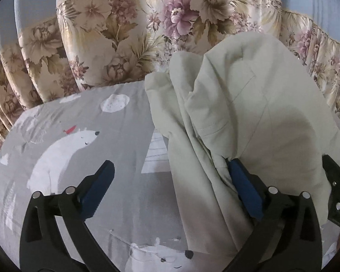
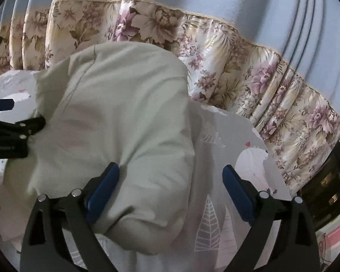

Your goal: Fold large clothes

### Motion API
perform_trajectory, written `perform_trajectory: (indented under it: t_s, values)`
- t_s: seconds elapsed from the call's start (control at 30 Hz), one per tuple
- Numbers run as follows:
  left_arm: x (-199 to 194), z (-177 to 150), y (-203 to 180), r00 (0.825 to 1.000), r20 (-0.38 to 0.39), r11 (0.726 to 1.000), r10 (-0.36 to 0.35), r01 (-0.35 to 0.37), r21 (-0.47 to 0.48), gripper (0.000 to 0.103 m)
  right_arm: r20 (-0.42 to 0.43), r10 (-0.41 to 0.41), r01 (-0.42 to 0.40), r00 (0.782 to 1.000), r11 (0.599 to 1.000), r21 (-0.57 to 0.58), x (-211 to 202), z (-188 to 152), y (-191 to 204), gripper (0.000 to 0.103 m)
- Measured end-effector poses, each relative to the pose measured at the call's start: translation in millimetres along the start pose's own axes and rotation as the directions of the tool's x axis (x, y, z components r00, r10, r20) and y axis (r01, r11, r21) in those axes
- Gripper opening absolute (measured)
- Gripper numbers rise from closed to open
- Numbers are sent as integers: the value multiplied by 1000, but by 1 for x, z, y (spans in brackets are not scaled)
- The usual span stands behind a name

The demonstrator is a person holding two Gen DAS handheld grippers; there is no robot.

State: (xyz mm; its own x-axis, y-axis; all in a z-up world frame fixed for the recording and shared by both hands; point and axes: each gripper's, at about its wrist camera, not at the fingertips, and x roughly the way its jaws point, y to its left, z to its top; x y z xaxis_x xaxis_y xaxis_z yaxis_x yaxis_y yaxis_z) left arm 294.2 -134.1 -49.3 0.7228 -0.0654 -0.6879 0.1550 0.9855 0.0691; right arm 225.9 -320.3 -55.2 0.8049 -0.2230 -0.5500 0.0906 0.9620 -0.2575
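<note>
A pale green garment (image 1: 249, 117) lies bunched on a grey bed sheet with polar bears (image 1: 79, 140). My left gripper (image 1: 170, 170) is open; its right finger (image 1: 242, 181) presses into the garment's folds, its left finger (image 1: 99, 181) is over the bare sheet. In the right wrist view the garment (image 2: 115, 113) fills the middle. My right gripper (image 2: 170, 176) is open, with the garment's right edge lying between its fingers and its left finger (image 2: 104, 183) against the cloth. The left gripper shows at that view's left edge (image 2: 15, 131).
A floral curtain with a blue upper part (image 1: 147, 34) hangs behind the bed; it also shows in the right wrist view (image 2: 238, 56). The bed's edge and dark furniture (image 2: 324, 181) lie at the right.
</note>
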Motion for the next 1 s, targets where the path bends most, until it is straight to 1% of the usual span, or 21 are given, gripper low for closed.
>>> perform_trajectory:
  t_s: [0.03, 0.07, 0.1, 0.13, 0.17, 0.2, 0.27, 0.33, 0.37, 0.4, 0.5, 0.53, 0.63, 0.7, 0.73, 0.8, 0.87, 0.9, 0.93, 0.97, 1.0]
  values:
    - [-3, 4, 1, 1000, 9, 1000, -12, 12, -8, 99, 11, 33, -33, 999, 999, 1, -7, 4, -3, 92]
    - [-10, 10, 3, 999, 36, 1000, -14, 14, -16, 99, 35, 68, -69, 997, 998, 16, -14, 8, -8, 93]
    - [-16, 15, 5, 998, 59, 1000, -10, 11, -17, 99, 74, 101, -105, 992, 994, 39, -21, 14, -16, 96]
    - [-24, 25, 7, 995, 95, 1000, -3, 5, -21, 99, 104, 107, -113, 989, 993, 48, -24, 21, -23, 99]
    - [-29, 34, 8, 994, 111, 1000, -5, 8, -27, 99, 122, 89, -96, 989, 994, 52, -24, 31, -29, 101]
    - [-32, 45, 9, 993, 119, 999, -13, 17, -36, 99, 134, 80, -88, 988, 995, 54, -21, 41, -35, 101]
    - [-30, 69, 4, 994, 111, 999, -25, 29, -40, 99, 167, 101, -114, 981, 991, 69, -5, 63, -48, 101]
    - [-22, 89, -8, 993, 115, 1000, -21, 22, -7, 99, 204, 96, -120, 974, 987, 111, 16, 82, -62, 101]
    - [-11, 96, -15, 995, 97, 1000, -3, 1, 17, 99, 204, 110, -137, 973, 983, 126, 28, 90, -68, 101]
    - [-2, 99, -17, 997, 82, 1000, 9, -11, 27, 99, 190, 119, -146, 974, 980, 135, 41, 97, -73, 101]
    - [39, 102, -22, 998, 21, 997, 54, -55, 60, 99, 146, 109, -128, 983, 983, 129, 84, 113, -78, 101]
    - [58, 100, -21, 998, -15, 996, 67, -66, 65, 100, 115, 100, -114, 988, 986, 122, 101, 116, -77, 101]
    - [88, 86, -13, 995, -68, 996, 77, -74, 45, 100, 45, 113, -116, 993, 990, 78, 136, 114, -67, 101]
    - [96, 79, -4, 995, -78, 998, 67, -67, 8, 100, -32, 141, -139, 989, 988, 69, 155, 106, -59, 101]
    - [99, 77, 0, 995, -80, 998, 58, -58, -3, 100, -37, 156, -153, 987, 985, 83, 157, 102, -60, 101]
    - [97, 76, 6, 997, -73, 999, 29, -31, -18, 100, -37, 179, -173, 983, 978, 118, 152, 99, -67, 101]
    - [82, 74, 12, 999, -45, 999, -14, 12, -41, 100, -44, 157, -149, 987, 978, 148, 136, 100, -74, 101]
    - [71, 72, 16, 999, -31, 999, -21, 20, -44, 99, -23, 135, -130, 991, 978, 160, 117, 101, -77, 101]
    - [51, 68, 23, 1000, 2, 998, -26, 26, -54, 99, 0, 134, -132, 991, 975, 177, 98, 100, -79, 101]
    - [34, 64, 29, 999, 31, 997, -38, 40, -69, 99, 15, 148, -149, 989, 970, 193, 80, 99, -80, 101]
    - [16, 58, 37, 997, 56, 995, -53, 57, -85, 100, 37, 167, -171, 985, 958, 229, 52, 95, -79, 101]
